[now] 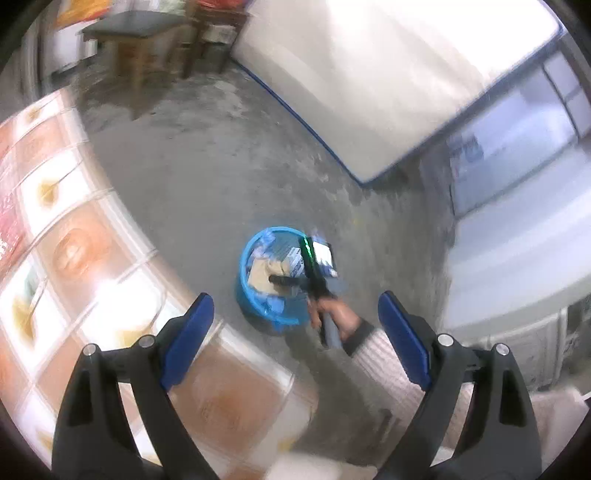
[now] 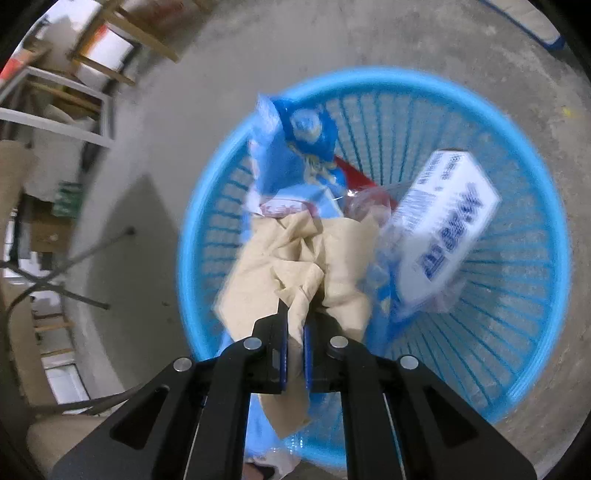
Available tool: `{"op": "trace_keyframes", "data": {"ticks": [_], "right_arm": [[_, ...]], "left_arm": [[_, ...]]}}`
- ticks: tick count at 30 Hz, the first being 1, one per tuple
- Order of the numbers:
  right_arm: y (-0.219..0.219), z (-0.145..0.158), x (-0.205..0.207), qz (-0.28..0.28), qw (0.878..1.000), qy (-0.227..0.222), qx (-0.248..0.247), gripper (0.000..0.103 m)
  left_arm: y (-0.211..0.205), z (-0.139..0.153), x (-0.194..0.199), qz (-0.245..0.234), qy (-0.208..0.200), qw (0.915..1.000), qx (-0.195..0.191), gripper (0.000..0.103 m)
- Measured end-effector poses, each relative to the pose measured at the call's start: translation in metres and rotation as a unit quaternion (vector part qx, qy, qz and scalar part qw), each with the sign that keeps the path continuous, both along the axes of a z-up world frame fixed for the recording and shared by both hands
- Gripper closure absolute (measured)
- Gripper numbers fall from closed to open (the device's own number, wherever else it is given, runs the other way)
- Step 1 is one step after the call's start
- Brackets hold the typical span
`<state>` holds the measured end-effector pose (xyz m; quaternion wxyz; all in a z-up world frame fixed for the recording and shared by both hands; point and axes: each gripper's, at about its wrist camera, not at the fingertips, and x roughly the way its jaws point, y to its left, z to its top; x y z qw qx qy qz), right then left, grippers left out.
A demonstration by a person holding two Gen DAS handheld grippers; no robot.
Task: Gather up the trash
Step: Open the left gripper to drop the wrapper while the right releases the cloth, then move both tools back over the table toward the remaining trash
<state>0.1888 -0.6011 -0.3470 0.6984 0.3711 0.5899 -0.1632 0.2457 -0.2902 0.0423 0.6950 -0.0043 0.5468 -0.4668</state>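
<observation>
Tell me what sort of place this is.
Probably a plain home room or storeroom: bare concrete floor, a mattress leaning upright, a wooden table, and a blue trash basket.

The slatted laundry-style basket is glossy blue plastic; the crumpled tissue is matt beige paper; the floor is rough grey concrete.

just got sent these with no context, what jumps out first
The bright blue basket on the grey concrete floor fills the right wrist view, with a white packet with blue print and blue wrappers inside. The right gripper hangs over it, shut on a crumpled beige paper. In the left wrist view the left gripper stands open and empty above a tiled tabletop.
</observation>
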Motion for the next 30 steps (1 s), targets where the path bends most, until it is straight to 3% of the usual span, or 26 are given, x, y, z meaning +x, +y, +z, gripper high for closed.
{"op": "trace_keyframes", "data": {"ticks": [6, 13, 15, 17, 20, 26, 30], "right_arm": [[-0.003, -0.041, 0.026, 0.003, 0.999, 0.040, 0.014, 0.096], [-0.007, -0.058, 0.031, -0.022, 0.998, 0.049, 0.034, 0.094], [-0.010, -0.051, 0.023, -0.029, 0.998, 0.037, 0.041, 0.089], [-0.012, -0.034, 0.012, -0.034, 0.998, 0.010, 0.044, 0.070], [-0.012, -0.007, 0.000, -0.034, 0.999, -0.024, 0.029, 0.055], [-0.022, 0.043, -0.027, -0.058, 0.995, -0.085, 0.003, 0.052], [-0.031, 0.090, -0.060, -0.101, 0.985, -0.134, -0.035, 0.052]], "left_arm": [[0.117, 0.011, -0.021, 0.127, -0.029, 0.9914, -0.009, 0.017], [0.169, -0.001, -0.026, 0.200, -0.015, 0.9795, -0.023, 0.017], [0.178, -0.001, -0.028, 0.206, -0.015, 0.9780, -0.030, 0.017], [0.184, -0.002, -0.026, 0.207, -0.016, 0.9775, -0.034, 0.017], [0.190, -0.003, -0.025, 0.209, -0.021, 0.9770, -0.038, 0.017], [0.202, -0.004, -0.030, 0.215, -0.018, 0.9751, -0.051, 0.017], [0.218, -0.004, -0.039, 0.227, -0.027, 0.9719, -0.057, 0.017]]}}
